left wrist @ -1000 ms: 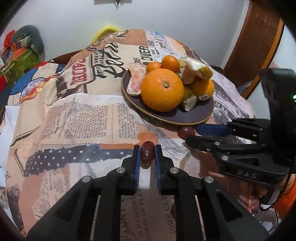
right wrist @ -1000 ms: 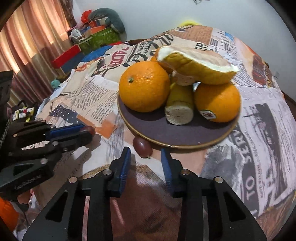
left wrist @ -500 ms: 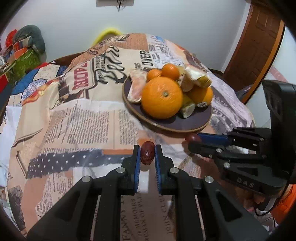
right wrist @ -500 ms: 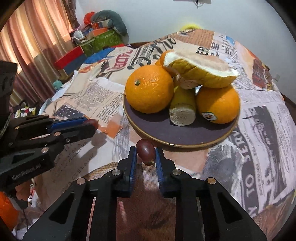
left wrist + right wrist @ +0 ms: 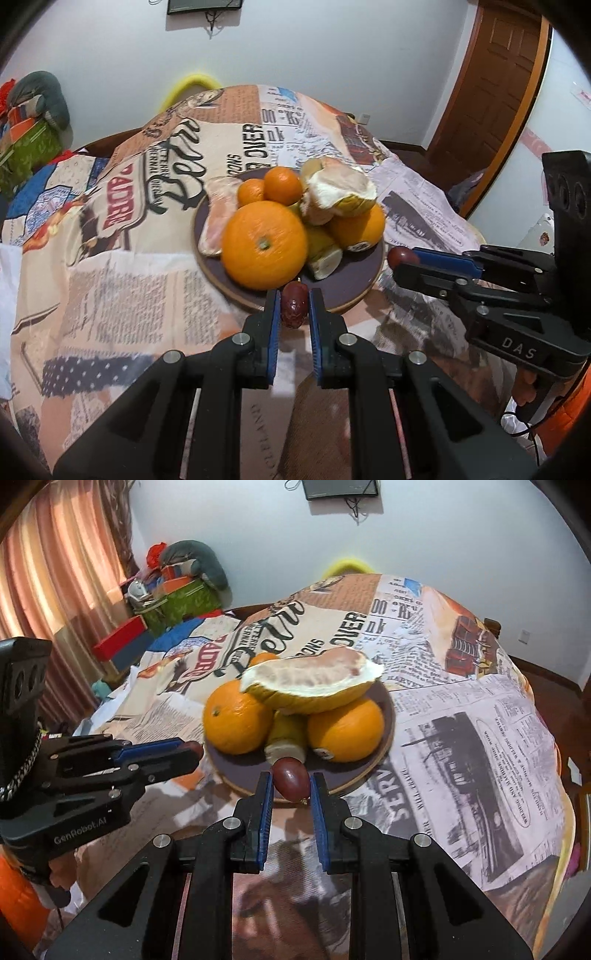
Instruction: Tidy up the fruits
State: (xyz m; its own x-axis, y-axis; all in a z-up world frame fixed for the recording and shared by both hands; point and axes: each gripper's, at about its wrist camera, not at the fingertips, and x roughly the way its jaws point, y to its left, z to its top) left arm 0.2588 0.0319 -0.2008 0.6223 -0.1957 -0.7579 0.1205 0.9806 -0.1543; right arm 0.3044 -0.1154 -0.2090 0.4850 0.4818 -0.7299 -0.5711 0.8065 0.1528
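Plate (image 5: 364,291) with oranges (image 5: 264,249), pomelo pieces (image 5: 338,194)

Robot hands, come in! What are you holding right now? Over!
Left gripper shut on a red date. Right gripper shut on another date. Both at the plate edge. Big orange crowds the front.

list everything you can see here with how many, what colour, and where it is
Plate: one, dark purple, tan rim, mid-table.
Oranges: two large; two small ones behind; all on plate.
Pomelo pieces: yellow peel, pale flesh, stacked on the oranges; count unclear.
Red dates: two, dark red, one in each gripper, at the plate's near edge.
Tablecloth: one, newspaper print, covers table.
Door: one, brown, back right.
Curtain: pink, left.
Left gripper: black, blue pads, shut on a date.
Right gripper: same, shut on the other date.
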